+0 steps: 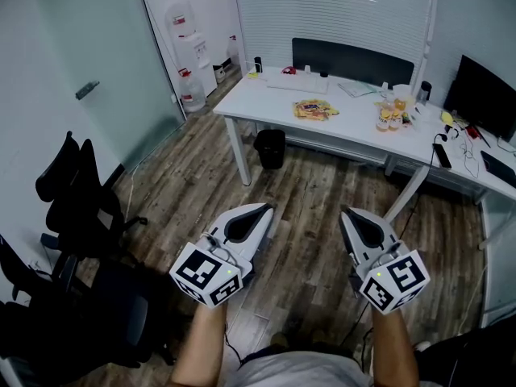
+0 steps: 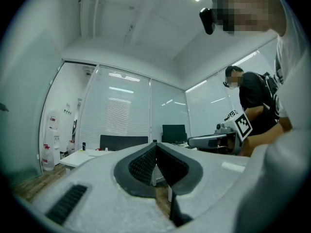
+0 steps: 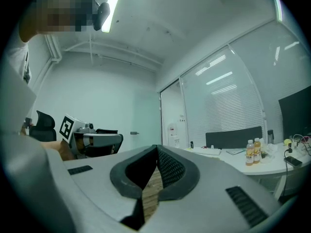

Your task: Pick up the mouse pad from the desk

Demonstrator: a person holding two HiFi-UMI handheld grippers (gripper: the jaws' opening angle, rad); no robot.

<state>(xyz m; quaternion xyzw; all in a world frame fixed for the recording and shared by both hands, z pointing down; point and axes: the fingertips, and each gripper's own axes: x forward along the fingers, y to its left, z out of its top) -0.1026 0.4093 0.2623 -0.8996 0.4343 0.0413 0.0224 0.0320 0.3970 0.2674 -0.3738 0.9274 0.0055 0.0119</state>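
Note:
A white desk stands across the room ahead of me. On it lies a flat yellow patterned piece that may be the mouse pad; I cannot tell for sure. Both grippers hang level over the wooden floor, well short of the desk. My left gripper is shut with nothing between its jaws, and so is my right gripper. The left gripper view shows its shut tips with the desk far off. The right gripper view shows its shut tips and the desk to the right.
A white keyboard, drink bottles and a dark monitor are on the desks. A black bin stands under the desk. Black office chairs crowd the left side, and water jugs sit by the far wall.

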